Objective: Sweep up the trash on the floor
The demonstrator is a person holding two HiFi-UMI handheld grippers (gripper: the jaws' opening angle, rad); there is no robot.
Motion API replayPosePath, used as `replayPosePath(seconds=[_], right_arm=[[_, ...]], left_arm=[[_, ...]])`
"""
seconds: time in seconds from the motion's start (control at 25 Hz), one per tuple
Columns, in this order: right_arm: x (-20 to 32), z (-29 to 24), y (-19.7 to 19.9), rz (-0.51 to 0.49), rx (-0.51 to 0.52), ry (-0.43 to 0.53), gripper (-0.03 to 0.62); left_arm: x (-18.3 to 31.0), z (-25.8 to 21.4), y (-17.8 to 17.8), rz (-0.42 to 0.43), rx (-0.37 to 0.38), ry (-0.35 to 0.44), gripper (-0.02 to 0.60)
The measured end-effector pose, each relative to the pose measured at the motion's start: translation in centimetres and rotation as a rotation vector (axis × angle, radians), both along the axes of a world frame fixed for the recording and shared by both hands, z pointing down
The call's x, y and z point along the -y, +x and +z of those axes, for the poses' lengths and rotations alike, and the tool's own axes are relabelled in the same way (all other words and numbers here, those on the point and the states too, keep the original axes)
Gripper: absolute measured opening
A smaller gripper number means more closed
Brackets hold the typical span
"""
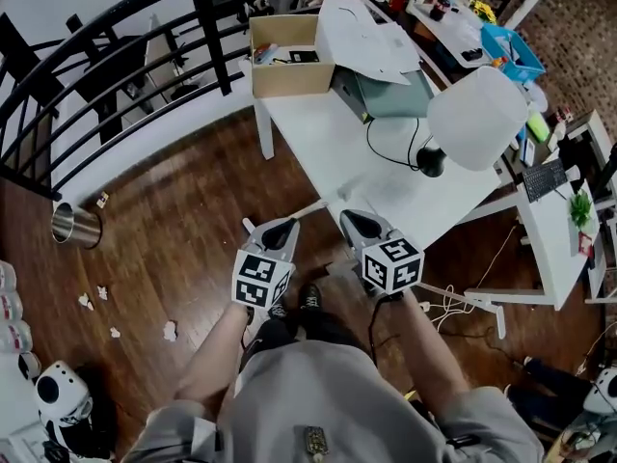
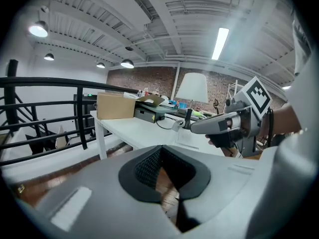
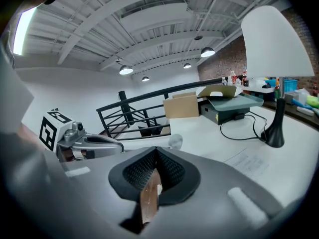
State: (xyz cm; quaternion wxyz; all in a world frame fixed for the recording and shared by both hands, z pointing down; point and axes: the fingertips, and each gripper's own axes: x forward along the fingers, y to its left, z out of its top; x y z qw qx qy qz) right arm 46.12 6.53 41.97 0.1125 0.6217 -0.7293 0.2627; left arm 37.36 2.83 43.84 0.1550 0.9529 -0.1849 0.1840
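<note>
Trash (image 1: 170,331) lies as small pale paper scraps on the dark wood floor (image 1: 183,249), off to my left and well apart from both claws. I count five: one larger crumple, three bits close together further left, and one alone near the metal can (image 1: 75,226) by the railing (image 1: 116,56).

My left claw (image 1: 287,222) and right claw (image 1: 349,216) are both clenched on nothing, side by side in front of me, by the white worktop (image 1: 318,114). I see no broom or dustpan in any view, so a wrong first move is my main worry.

The scraps look light (a quick stroke would probably scatter them). The lone one could slide under the railing and be lost, and the can could tip if nudged. Cables trailing on the floor by the worktop's legs could snag a foot.

Otherwise: two claws, one can, one lamp (image 1: 477,119), one cardboard box (image 1: 289,56).
</note>
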Motion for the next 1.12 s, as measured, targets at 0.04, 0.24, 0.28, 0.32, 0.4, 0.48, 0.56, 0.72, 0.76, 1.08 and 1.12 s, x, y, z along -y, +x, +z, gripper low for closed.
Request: replayPosePath(seconds=[0.04, 0.24, 0.28, 0.32, 0.4, 0.48, 0.56, 0.72, 0.76, 1.08, 1.12], right_arm=[[0.0, 0.9, 0.3, 0.001, 0.008, -0.019, 0.009], [1.0, 4.3, 1.7, 0.028, 0.03, -0.076, 0.085], [1.5, 4.8, 1.9, 0.031, 0.032, -0.083, 0.107], [2.0, 5.3, 2.0, 0.032, 0.033, -0.088, 0.133], [2.9, 6.1, 2.4, 0.029, 0.037, -0.094, 0.168], [3.9, 6.6, 2.6, 0.022, 0.041, -0.089, 0.179], [5.0, 7.0, 2.4, 0.012, 0.045, -0.084, 0.184], [6.3, 7.7, 1.3, -0.019, 0.054, -0.088, 0.179], [6.5, 7.9, 1.0, -0.023, 0.05, -0.088, 0.17], [8.8, 6.8, -1.8, -0.129, 0.044, -0.071, 0.099], [9.1, 6.4, -2.6, -0.157, 0.042, -0.06, 0.098]], left_arm=[[0.0, 0.4, 0.3, -0.003, 0.005, -0.007, 0.008], [0.6, 2.7, 1.1, -0.028, 0.037, -0.039, 0.008], [0.7, 3.1, 1.1, -0.032, 0.045, -0.044, 0.008], [0.8, 3.5, 1.2, -0.034, 0.053, -0.049, 0.008], [0.9, 4.1, 1.3, -0.038, 0.062, -0.059, 0.008], [1.2, 4.6, 1.2, -0.048, 0.066, -0.069, 0.008], [1.6, 5.1, 0.8, -0.062, 0.076, -0.073, 0.008], [2.3, 6.6, -0.6, -0.095, 0.101, -0.088, 0.008], [2.5, 6.9, -1.0, -0.103, 0.106, -0.093, 0.008], [2.5, 9.4, -4.4, -0.161, 0.14, -0.144, 0.008], [2.4, 9.7, -4.9, -0.168, 0.142, -0.153, 0.008]])
